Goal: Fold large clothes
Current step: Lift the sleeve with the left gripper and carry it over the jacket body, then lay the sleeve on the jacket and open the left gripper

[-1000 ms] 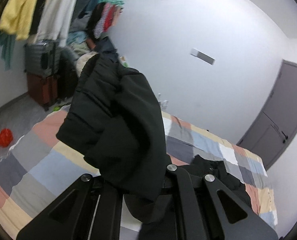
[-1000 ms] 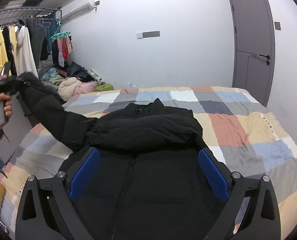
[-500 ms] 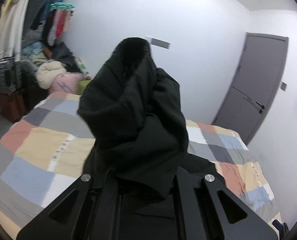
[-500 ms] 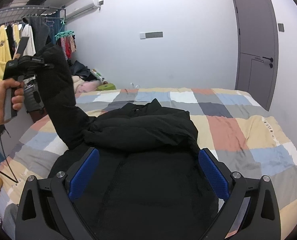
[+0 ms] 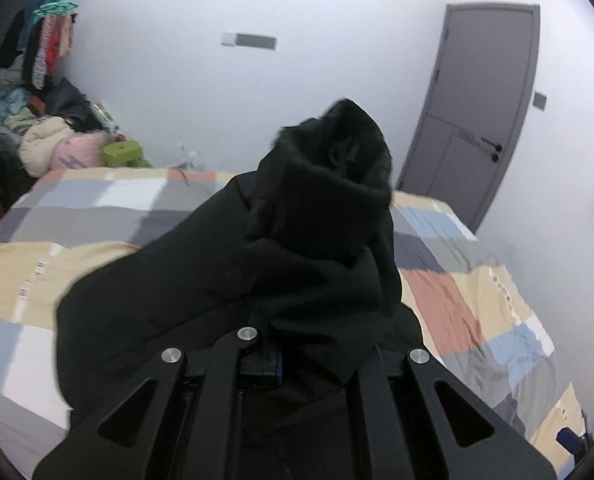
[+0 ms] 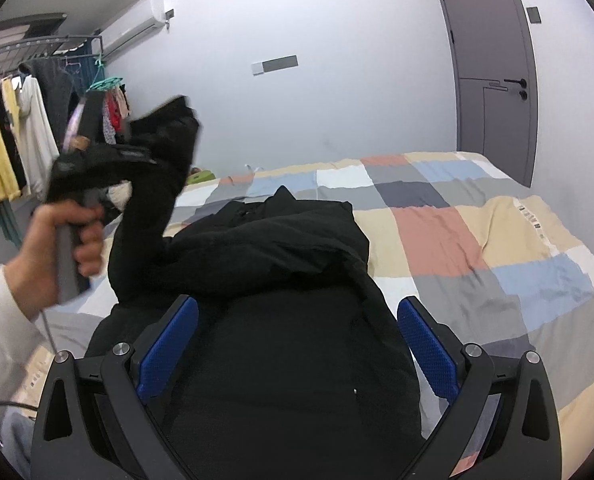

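Now the left gripper [image 6: 145, 152] is clamped on the sleeve [image 5: 321, 216] of the black jacket [image 6: 281, 320], and it's swung a long way vs. a sec ago: back then the sleeve was stretched out off the jacket's left side, near the clothes rack [image 6: 13, 140]; half a sec ago it stood lifted upright; now it's carried inward, cuff up, over the jacket body. In the left wrist view the backdrop has slid from rack and suitcases to the door [image 5: 481, 104], so the whole hand [image 6: 69, 240] turned w/ the move. Blur on hand and sleeve says it's mid-swing.

Right gripper [image 6: 297, 340] hangs wide, nothing between the blue pads [image 6: 169, 340]; it's crept closer & lower over the jacket's lower front, jaws straddling the torso w/o touching as far as I can tell.

Jacket lies front-up on the checked bedspread [image 6: 497, 248], collar toward the far wall; the other sleeve looks already laid across the chest.

Meaning, I'd say: this is the 2nd sleeve fold, about halfway through. Sleeve needs laying flat across the chest, then release; body folds probably come after.

Writing: small dark printed marks on a cream patch of the bedspread at right, too small to read. Wall plate [image 6: 275, 66] shows no legible text. No brand seen on jacket or grippers.
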A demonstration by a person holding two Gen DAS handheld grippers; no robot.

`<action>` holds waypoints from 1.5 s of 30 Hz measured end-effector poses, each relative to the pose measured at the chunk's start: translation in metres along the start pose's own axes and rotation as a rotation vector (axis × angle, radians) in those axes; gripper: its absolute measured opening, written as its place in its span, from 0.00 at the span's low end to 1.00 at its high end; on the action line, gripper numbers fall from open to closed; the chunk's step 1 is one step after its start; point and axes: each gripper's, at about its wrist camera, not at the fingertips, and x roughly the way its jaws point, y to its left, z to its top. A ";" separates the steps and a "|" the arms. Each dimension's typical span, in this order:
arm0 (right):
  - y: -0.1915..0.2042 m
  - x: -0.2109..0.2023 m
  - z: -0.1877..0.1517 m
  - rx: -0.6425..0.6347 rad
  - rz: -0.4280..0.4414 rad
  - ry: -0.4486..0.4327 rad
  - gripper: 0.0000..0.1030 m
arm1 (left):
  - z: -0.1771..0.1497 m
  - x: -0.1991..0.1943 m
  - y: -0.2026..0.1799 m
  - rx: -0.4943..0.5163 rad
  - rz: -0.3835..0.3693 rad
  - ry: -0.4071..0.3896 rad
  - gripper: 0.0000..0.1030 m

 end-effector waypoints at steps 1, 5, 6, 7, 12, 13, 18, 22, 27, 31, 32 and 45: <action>-0.002 0.001 -0.002 0.001 0.003 0.003 0.98 | -0.005 0.011 -0.006 0.003 -0.009 0.017 0.08; -0.013 0.013 -0.010 0.006 0.007 0.020 0.98 | -0.028 0.047 -0.022 0.003 -0.009 0.067 0.08; -0.015 0.016 -0.012 0.010 0.011 0.026 0.98 | -0.031 0.053 -0.023 0.004 -0.003 0.071 0.08; -0.018 0.020 -0.014 0.016 0.016 0.034 0.98 | -0.036 0.062 -0.026 0.003 0.007 0.076 0.08; -0.032 0.032 -0.029 0.058 0.034 0.066 0.98 | -0.057 0.099 -0.031 -0.029 0.007 0.142 0.08; -0.034 0.034 -0.032 0.062 0.041 0.072 0.98 | -0.061 0.106 -0.032 -0.017 0.013 0.154 0.08; -0.033 0.038 -0.036 0.044 0.056 0.080 0.98 | -0.072 0.104 -0.037 0.012 0.010 0.142 0.08; -0.029 0.036 -0.030 0.039 0.056 0.061 0.98 | -0.069 0.092 -0.034 0.007 -0.019 0.141 0.15; -0.018 0.033 -0.016 0.012 0.058 0.032 0.98 | -0.072 0.068 -0.028 0.002 -0.026 0.067 0.85; -0.007 0.031 -0.005 -0.009 0.073 0.015 0.98 | -0.070 0.050 -0.019 -0.005 -0.060 0.055 0.86; -0.003 0.031 -0.001 -0.015 0.077 0.009 0.98 | -0.068 0.043 -0.014 -0.002 -0.058 0.045 0.86; 0.026 0.139 0.059 -0.027 0.155 0.040 0.98 | -0.049 -0.027 0.111 -0.105 0.118 -0.042 0.86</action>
